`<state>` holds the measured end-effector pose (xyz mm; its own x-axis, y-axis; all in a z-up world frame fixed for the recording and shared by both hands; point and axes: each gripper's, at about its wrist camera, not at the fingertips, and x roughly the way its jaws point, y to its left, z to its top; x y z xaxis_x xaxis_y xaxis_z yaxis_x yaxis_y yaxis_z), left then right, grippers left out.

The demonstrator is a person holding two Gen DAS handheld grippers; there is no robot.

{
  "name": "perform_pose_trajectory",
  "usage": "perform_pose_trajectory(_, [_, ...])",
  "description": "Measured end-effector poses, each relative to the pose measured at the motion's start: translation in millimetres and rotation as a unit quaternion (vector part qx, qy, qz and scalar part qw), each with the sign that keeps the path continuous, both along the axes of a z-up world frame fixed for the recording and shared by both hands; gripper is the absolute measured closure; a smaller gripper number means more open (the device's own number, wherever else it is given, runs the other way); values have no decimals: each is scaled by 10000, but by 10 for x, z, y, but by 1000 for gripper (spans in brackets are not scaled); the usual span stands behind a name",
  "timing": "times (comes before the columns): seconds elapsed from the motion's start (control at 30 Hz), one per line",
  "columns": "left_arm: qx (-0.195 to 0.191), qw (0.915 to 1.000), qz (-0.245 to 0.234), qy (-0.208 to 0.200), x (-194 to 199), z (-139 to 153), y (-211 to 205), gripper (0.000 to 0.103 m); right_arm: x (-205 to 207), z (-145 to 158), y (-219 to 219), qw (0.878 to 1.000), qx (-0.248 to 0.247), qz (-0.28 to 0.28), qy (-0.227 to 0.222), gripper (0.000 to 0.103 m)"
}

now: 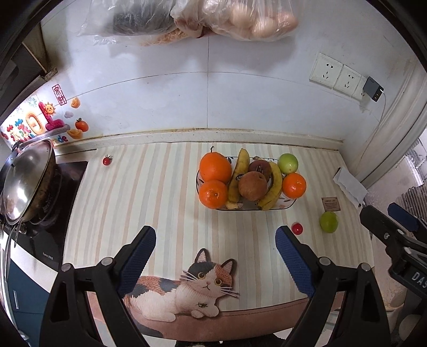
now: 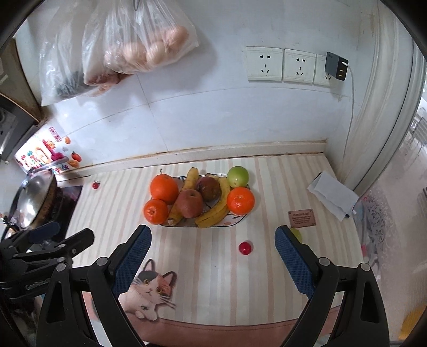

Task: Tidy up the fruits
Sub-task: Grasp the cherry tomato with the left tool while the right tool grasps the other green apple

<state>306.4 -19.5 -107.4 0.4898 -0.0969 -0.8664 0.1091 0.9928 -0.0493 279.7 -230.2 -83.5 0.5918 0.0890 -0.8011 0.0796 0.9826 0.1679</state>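
A white fruit plate on the striped mat holds three oranges, two bananas, two reddish-brown apples and a green apple. Loose on the mat lie a green lime, a small red tomato and another tomato far left. My left gripper hovers open and empty above the mat's front. My right gripper is open too, with its right finger partly hiding the lime.
A steel wok sits on the stove at left. Plastic bags with eggs hang on the wall. Wall sockets with a charger, a folded white paper and a brown label are at right.
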Motion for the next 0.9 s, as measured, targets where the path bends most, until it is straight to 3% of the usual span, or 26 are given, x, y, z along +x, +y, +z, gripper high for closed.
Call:
perform_pose_trajectory(0.13, [92,10000,13,11,-24,-44,-47,11,-39,-83,-186,9991,379,-153,80,7])
perform_pose_trajectory(0.3, [315,9995,-35,79,16,-275,-198,11,-13,-566,-649,9939,679,-624,601,7])
perform_pose_trajectory(0.43, [487,9980,-112,382,118,-608,-393,11,5,-1003,-967,9887,766,-935,891,7])
perform_pose_trajectory(0.5, [532,9970,-179,529,180,-762,-524,11,7,-1252,-1141,9846,831,-1110,1061,17])
perform_pose_trajectory(0.53, [560,9965,-212,591,212,-831,-598,11,20,-1383,-1226,9827,866,-1167,1143,26])
perform_pose_trajectory(0.57, [564,9957,-292,670,261,-923,-711,11,31,-1460,-1283,9816,869,-1220,1186,28])
perform_pose_trajectory(0.9, [429,9842,-906,1459,714,-1634,-1572,11,675,-2277,-1664,9764,765,-1120,1678,31])
